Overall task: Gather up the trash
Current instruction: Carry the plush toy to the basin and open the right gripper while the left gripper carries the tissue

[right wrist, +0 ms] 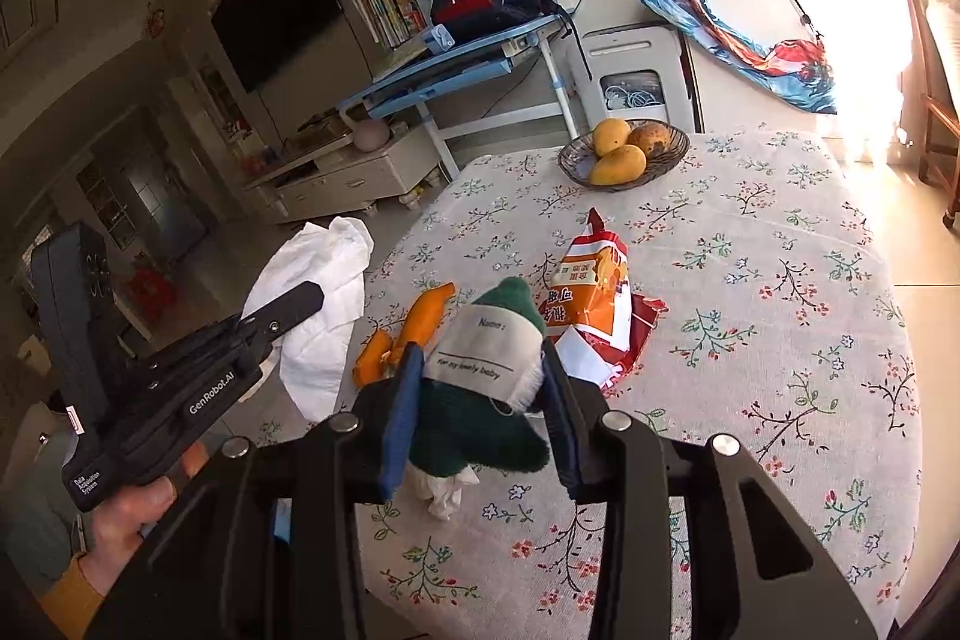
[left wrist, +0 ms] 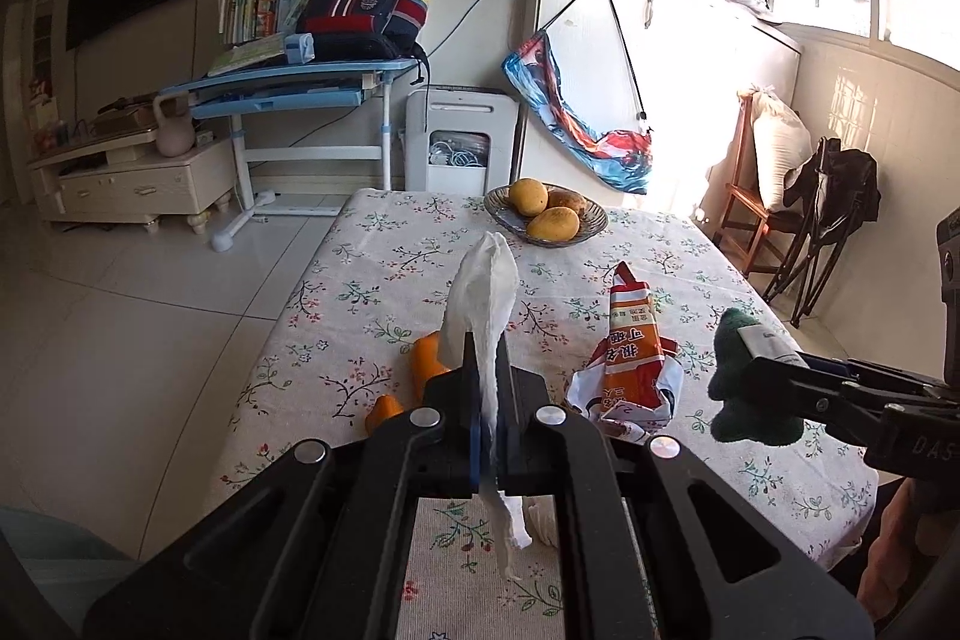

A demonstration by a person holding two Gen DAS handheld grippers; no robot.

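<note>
Left gripper [left wrist: 489,388] is clamped tight on a white tissue [left wrist: 483,292]; the sheet sticks up above the fingertips and a strip trails down behind them. In the right wrist view the same tissue [right wrist: 318,304] hangs off the left gripper [right wrist: 288,307], out past the table's left edge, over the floor.

Right gripper [right wrist: 480,370] is closed on a dark green plush toy [right wrist: 480,436], blue pads [right wrist: 399,418] pressing both sides. A white fabric label [right wrist: 486,349] on the toy faces the camera, printed "Name:". From the left wrist view the toy [left wrist: 750,382] sits at the tip of the right gripper [left wrist: 774,370], raised above the table near its right side.

Left on the floral tablecloth [right wrist: 750,280]:
- orange-red snack wrapper [right wrist: 594,304], torn open, mid-table, just ahead of the right gripper.
- orange peel pieces [right wrist: 420,322], left of the wrapper, near the table's left edge; partly hidden behind the left gripper in its own view [left wrist: 423,364].
- small crumpled white scrap [right wrist: 444,496] under the toy, probably another tissue; mostly blocked, can't confirm.

Fruit bowl [right wrist: 672,160] with three mangoes [right wrist: 618,163] sits at the far end of the table, well apart from the trash.
</note>
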